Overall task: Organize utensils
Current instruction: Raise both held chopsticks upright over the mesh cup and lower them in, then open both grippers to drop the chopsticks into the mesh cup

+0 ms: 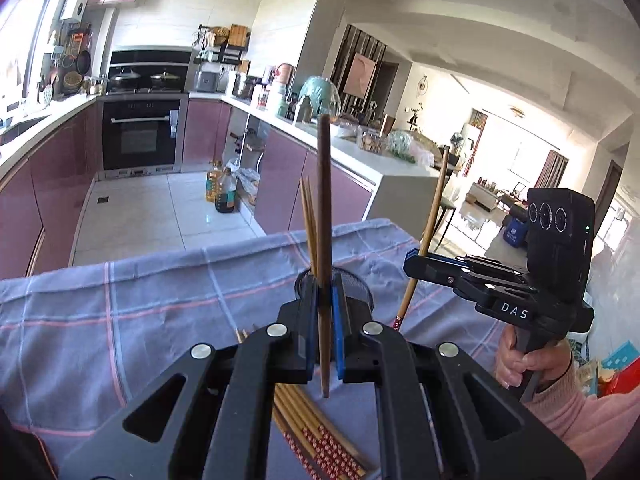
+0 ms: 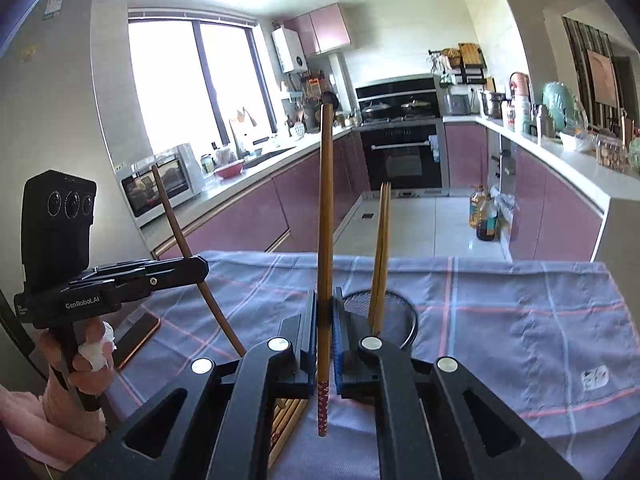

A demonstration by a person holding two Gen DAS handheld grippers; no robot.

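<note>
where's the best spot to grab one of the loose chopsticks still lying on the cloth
Grip a loose chopstick on its plain bamboo shaft, above the red patterned end, coming straight down from above. The chopsticks lie flat and bunched side by side on the checked cloth, so probably take an outer one, jaws across its width. Both grippers are already shut on chopsticks.

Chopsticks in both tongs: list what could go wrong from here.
1. Each chopstick is pinched at a single point: the dark chopstick in the left tongs, the red-patterned chopstick in the right tongs. Either could pivot or slip.
2. The mesh holder already has two chopsticks leaning inside; a new one could catch them.
3. Both tongs are close together and might collide above the holder.
</note>
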